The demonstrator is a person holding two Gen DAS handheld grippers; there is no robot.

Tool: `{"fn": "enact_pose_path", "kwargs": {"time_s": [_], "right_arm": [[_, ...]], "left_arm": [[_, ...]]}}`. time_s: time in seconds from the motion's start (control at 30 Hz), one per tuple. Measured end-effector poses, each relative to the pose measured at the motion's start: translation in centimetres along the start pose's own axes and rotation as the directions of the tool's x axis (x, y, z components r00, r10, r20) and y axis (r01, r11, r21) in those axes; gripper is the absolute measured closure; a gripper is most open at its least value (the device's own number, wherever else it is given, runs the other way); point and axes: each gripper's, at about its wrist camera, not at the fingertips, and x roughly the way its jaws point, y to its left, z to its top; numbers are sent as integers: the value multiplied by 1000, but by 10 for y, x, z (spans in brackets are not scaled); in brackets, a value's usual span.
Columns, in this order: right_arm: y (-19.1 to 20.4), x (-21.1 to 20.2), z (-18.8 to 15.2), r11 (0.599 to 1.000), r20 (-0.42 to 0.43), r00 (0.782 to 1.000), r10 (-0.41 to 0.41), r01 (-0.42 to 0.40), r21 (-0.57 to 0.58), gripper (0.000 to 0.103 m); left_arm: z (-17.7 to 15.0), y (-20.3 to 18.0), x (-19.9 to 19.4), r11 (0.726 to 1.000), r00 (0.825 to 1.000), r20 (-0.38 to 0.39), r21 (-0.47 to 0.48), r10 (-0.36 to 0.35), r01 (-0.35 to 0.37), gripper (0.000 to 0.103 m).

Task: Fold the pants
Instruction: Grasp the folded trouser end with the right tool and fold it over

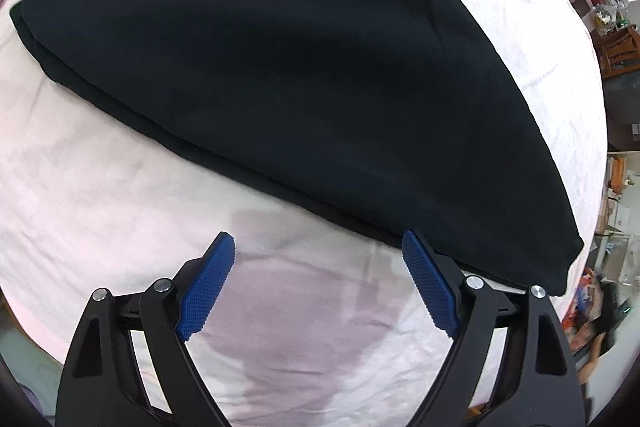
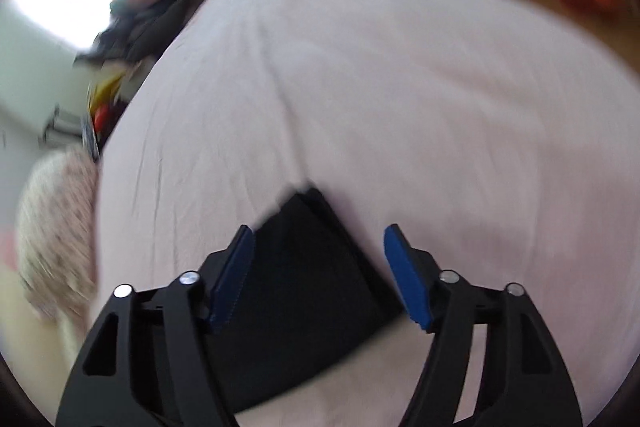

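The black pants (image 1: 280,67) lie folded in layers on a pale pink bed sheet (image 1: 100,207), filling the upper part of the left wrist view. My left gripper (image 1: 318,243) is open and empty over the sheet, just in front of the pants' near edge; its right fingertip (image 1: 416,247) is at that edge. In the right wrist view a corner of the pants (image 2: 304,279) lies between and below the fingers. My right gripper (image 2: 318,233) is open above that corner and holds nothing. The view is blurred.
The pink sheet (image 2: 400,87) covers the bed around the pants. A patterned pillow (image 2: 56,227) lies at the left edge. Clutter and furniture (image 1: 616,47) stand beyond the bed's right side; dark clothes (image 2: 140,27) pile beyond the far left corner.
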Motion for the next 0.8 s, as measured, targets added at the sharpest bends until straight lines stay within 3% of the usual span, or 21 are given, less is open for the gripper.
{"fn": "enact_pose_path", "kwargs": {"time_s": [0.07,0.2,0.47,0.5,0.73,0.8], "right_arm": [[-21,8,-16,997,-40,999,-2,5,80,49],[-39,26,-42,988,-83,996,-26,38,147,50],[-30,33,-58,993,-61,991,-117,119,25,48],[-26,33,-58,992,-56,990,-126,127,1,44],[-10,46,-60,999,-65,997,-29,26,-44,43],[-14,50,-57,1000,-66,998,-23,24,6,45]], "left_arm": [[-5,3,0,1000,1000,-10,13,-7,7,9],[-11,3,0,999,1000,-20,48,-21,22,6],[-21,-1,0,997,1000,-21,79,-9,11,4],[-22,-4,-6,995,1000,-16,95,-4,6,4],[-31,-4,-11,992,999,-43,123,-14,19,1],[-33,-4,-10,992,998,-54,121,-18,25,1]]}}
